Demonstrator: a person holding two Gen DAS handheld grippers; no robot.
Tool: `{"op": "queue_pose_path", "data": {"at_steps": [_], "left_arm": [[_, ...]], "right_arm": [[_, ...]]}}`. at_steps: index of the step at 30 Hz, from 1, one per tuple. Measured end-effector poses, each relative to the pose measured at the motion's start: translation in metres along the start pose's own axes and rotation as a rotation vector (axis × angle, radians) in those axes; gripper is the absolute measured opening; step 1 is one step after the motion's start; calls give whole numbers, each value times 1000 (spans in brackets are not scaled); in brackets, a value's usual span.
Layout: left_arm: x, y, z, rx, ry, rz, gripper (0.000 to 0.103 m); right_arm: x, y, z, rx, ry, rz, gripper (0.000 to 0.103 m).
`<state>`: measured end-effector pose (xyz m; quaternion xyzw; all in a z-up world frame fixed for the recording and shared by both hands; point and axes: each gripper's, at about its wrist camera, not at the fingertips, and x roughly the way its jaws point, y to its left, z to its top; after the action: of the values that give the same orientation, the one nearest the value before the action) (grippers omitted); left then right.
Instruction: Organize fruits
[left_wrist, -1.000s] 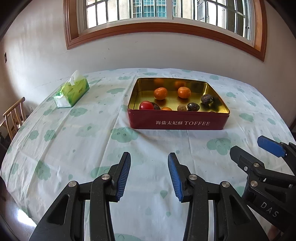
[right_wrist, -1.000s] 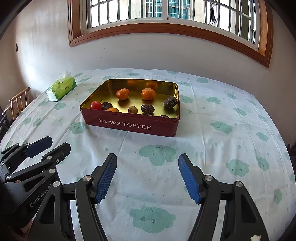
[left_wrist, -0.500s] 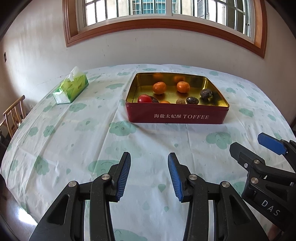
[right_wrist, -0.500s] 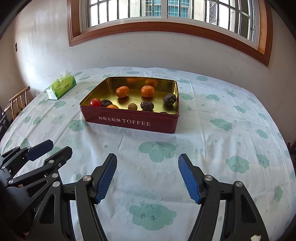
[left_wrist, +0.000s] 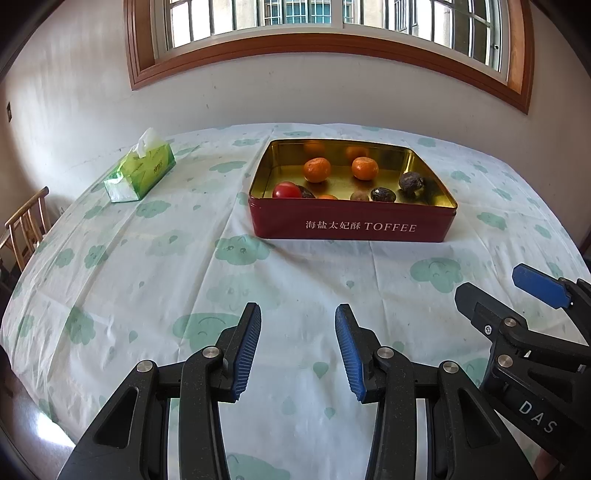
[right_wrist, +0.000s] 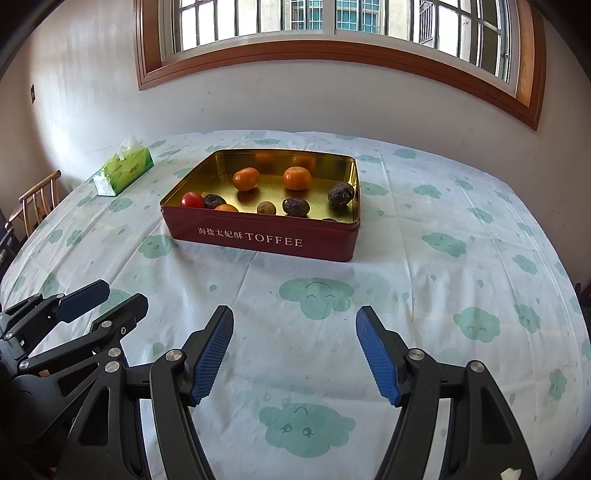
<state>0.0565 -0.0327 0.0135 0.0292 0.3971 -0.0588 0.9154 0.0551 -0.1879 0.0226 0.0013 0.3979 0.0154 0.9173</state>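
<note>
A red toffee tin (left_wrist: 351, 229) (right_wrist: 258, 240) with a gold inside sits at the table's middle. In it lie two oranges (left_wrist: 317, 170) (left_wrist: 365, 168), a red tomato (left_wrist: 286, 191), dark wrinkled fruits (left_wrist: 410, 182) (left_wrist: 383, 194), a small brown fruit (right_wrist: 266, 208) and a partly hidden orange (right_wrist: 226, 208). My left gripper (left_wrist: 298, 350) is open and empty, well short of the tin. My right gripper (right_wrist: 295, 354) is open and empty, also short of the tin; it shows at the right of the left wrist view (left_wrist: 517, 291).
A green tissue box (left_wrist: 142, 171) (right_wrist: 123, 171) lies at the far left on the cloud-print tablecloth (left_wrist: 147, 277). A wooden chair (left_wrist: 26, 225) stands past the table's left edge. A wall with a window is behind the table.
Both grippers have drawn back and tilted a little, so the tin sits slightly lower and farther in view. Both stay open. Nothing in the tin has moved.
</note>
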Motion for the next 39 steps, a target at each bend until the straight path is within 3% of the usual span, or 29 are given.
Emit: {"op": "queue_pose_path", "data": {"at_steps": [39], "left_arm": [[3, 0, -6, -4, 13, 4, 43]], "right_arm": [[2, 0, -5, 7, 5, 2, 66]]}}
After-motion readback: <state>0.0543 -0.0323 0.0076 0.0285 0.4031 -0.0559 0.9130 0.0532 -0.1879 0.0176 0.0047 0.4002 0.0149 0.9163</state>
